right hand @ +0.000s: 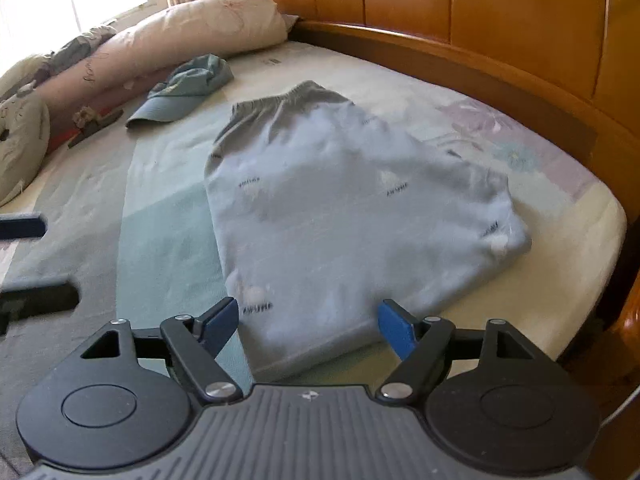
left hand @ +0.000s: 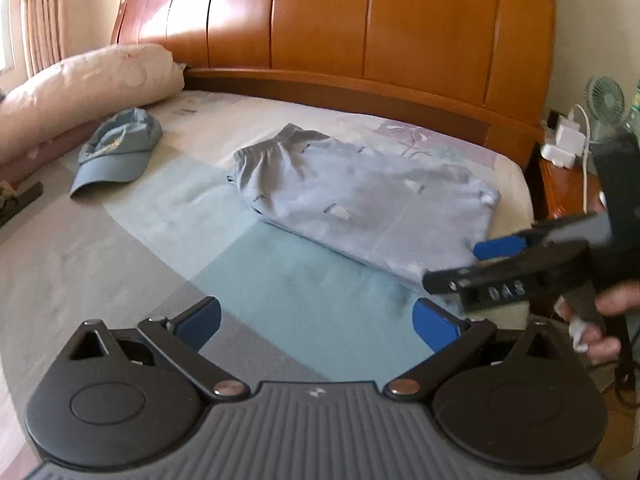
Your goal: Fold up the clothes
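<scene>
Pale blue-grey shorts [left hand: 360, 196] [right hand: 340, 216] with small printed words lie folded flat on the bed, waistband toward the headboard. My left gripper [left hand: 316, 324] is open over the teal patch of sheet, short of the shorts' near edge, with nothing between its fingers. My right gripper [right hand: 310, 324] is open too, its blue pads straddling the near folded edge of the shorts without closing on it. In the left wrist view the right gripper [left hand: 472, 264] comes in from the right, held by a hand [left hand: 608, 320]. The left gripper's fingers [right hand: 24, 224] show at the right wrist view's left edge.
A blue cap [left hand: 116, 152] [right hand: 188, 88] lies left of the shorts, beside a long pink pillow [left hand: 80, 92] [right hand: 180, 36]. A wooden headboard [left hand: 360, 32] backs the bed. A nightstand [left hand: 568, 188] on the right holds a small fan [left hand: 604, 104], chargers and cables.
</scene>
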### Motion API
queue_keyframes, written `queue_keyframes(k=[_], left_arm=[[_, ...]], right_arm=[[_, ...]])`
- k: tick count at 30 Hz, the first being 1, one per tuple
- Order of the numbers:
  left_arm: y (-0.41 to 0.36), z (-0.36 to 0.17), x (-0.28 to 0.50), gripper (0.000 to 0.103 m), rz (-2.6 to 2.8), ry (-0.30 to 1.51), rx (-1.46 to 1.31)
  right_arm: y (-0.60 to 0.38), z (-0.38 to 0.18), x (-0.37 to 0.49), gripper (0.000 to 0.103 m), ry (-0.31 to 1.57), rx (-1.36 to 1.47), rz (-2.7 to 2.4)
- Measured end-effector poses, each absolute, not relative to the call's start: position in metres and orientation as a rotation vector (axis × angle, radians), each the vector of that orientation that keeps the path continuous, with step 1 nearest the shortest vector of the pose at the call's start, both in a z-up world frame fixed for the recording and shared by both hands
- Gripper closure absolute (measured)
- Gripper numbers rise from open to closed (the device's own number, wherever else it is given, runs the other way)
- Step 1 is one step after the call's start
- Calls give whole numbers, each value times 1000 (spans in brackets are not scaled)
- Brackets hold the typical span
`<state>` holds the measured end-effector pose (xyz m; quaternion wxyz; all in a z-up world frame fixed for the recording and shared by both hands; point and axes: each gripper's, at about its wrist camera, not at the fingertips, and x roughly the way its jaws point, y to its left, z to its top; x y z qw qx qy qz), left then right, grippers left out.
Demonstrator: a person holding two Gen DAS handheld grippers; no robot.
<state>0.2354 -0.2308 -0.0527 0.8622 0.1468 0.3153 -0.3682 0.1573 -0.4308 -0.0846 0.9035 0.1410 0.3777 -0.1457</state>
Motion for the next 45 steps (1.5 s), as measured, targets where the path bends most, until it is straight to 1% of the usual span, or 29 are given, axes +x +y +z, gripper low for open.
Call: queue_keyframes(k=[7, 9, 12, 20, 26, 45], left_arm=[[-224, -43, 206, 1, -772, 627, 308], [-222, -39, 201, 1, -768, 620, 296], [-220, -34, 193, 1, -762, 610, 278], [-215, -20, 170, 1, -756, 589, 248], [-210, -12, 153, 1, -752, 573, 256], [-195, -1, 128, 1, -716, 617, 224]], right_arm=[[-425, -65, 135, 17, 767, 336, -322], [-423, -58, 125, 12, 755, 344, -337], [-419, -48, 111, 9, 740, 343, -348], [-406, -28, 79, 5, 731, 321, -394], [-389, -14, 60, 0, 712, 299, -402], [-352, 18, 19, 0, 699, 272, -426]])
